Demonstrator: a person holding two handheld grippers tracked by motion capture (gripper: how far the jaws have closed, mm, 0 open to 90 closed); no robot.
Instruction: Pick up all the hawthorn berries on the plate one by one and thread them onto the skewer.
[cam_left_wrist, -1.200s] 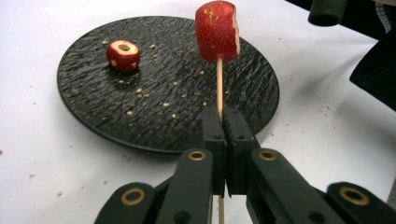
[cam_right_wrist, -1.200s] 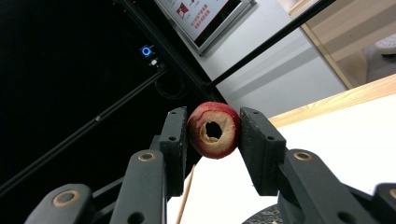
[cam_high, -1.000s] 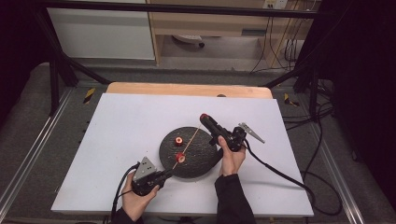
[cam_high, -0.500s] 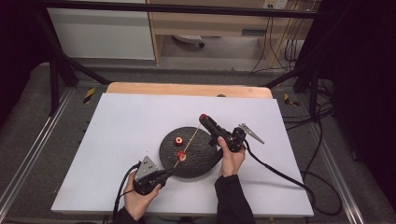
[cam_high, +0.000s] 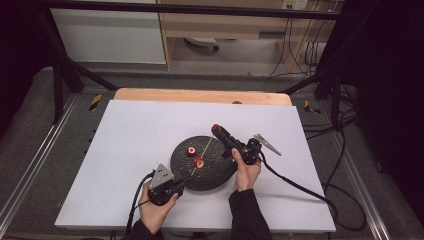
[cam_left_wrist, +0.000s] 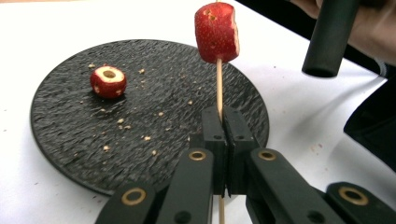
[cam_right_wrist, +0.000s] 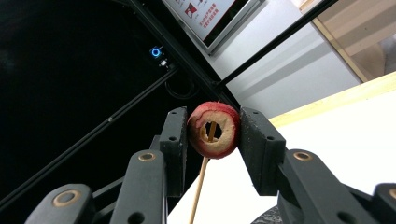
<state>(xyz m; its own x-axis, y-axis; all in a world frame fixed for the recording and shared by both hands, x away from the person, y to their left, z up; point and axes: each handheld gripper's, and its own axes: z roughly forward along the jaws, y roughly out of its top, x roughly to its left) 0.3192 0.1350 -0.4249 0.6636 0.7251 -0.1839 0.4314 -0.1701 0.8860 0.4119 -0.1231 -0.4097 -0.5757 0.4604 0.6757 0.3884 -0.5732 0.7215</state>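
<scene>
We hold the skewer (cam_left_wrist: 218, 88) pinched in the left gripper (cam_left_wrist: 223, 122) above the plate (cam_left_wrist: 70, 135). The right gripper (cam_right_wrist: 212, 130) clamps a cored fruit ring (cam_right_wrist: 214, 129) at the skewer tip; next, we judge, slide it down.

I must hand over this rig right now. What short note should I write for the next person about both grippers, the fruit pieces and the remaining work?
Left gripper: shut on the wooden skewer, holding it above the black plate.
Right gripper: shut on a cored red fruit piece; the skewer tip sits in its hole.
Done: one fruit piece is already threaded on the skewer.
Left: push the held piece down the skewer, then probably pick up and thread the loose piece lying on the plate.
</scene>
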